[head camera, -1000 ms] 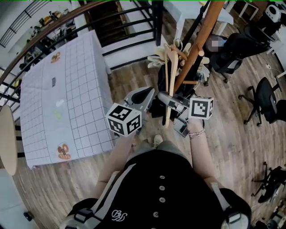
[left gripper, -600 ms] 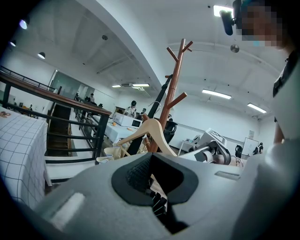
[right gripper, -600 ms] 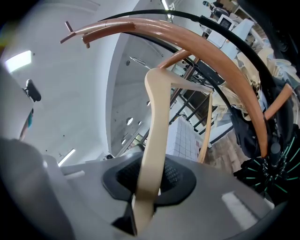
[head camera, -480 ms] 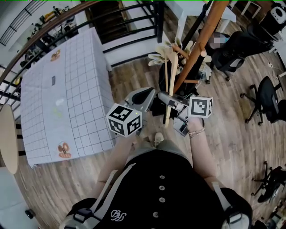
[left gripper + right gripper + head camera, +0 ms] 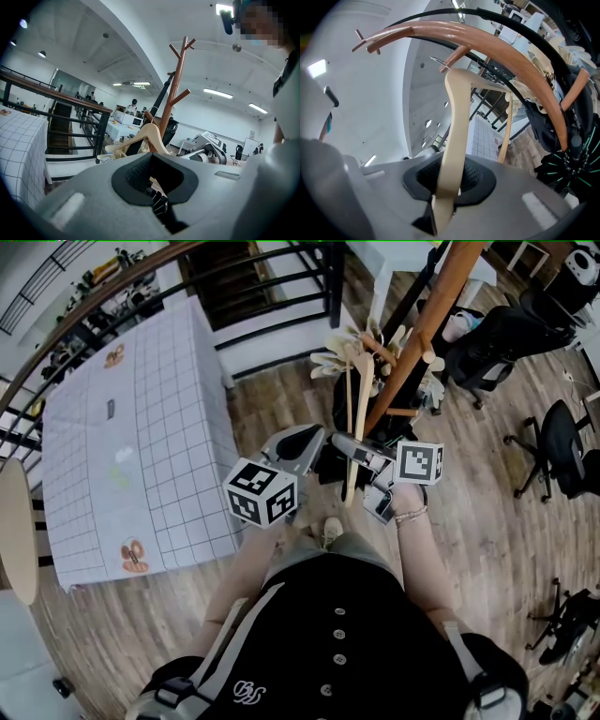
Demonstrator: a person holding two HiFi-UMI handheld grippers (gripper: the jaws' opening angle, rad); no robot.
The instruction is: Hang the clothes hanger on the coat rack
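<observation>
A pale wooden clothes hanger point(image 5: 357, 418) stands upright close against the slanting brown coat rack point(image 5: 422, 329). My right gripper point(image 5: 354, 454) is shut on one arm of the hanger point(image 5: 453, 154), which runs up between the pads. Its metal hook point(image 5: 439, 62) sits just beside a rack peg point(image 5: 457, 53); I cannot tell whether they touch. My left gripper point(image 5: 298, 442) hovers just left of the hanger, shut with nothing in it. The left gripper view shows the rack point(image 5: 174, 89), the hanger point(image 5: 151, 135) and the right gripper point(image 5: 206, 153) ahead.
Other pale hangers point(image 5: 332, 363) hang on the rack's lower pegs, with dark bags and a folded umbrella point(image 5: 567, 164) beside them. A table with a white grid cloth point(image 5: 131, 427) stands at the left before a black railing point(image 5: 281, 296). Office chairs point(image 5: 555, 448) stand at the right.
The right gripper has sunk a little and rolled slightly with the hanger. The left gripper has kept still.
</observation>
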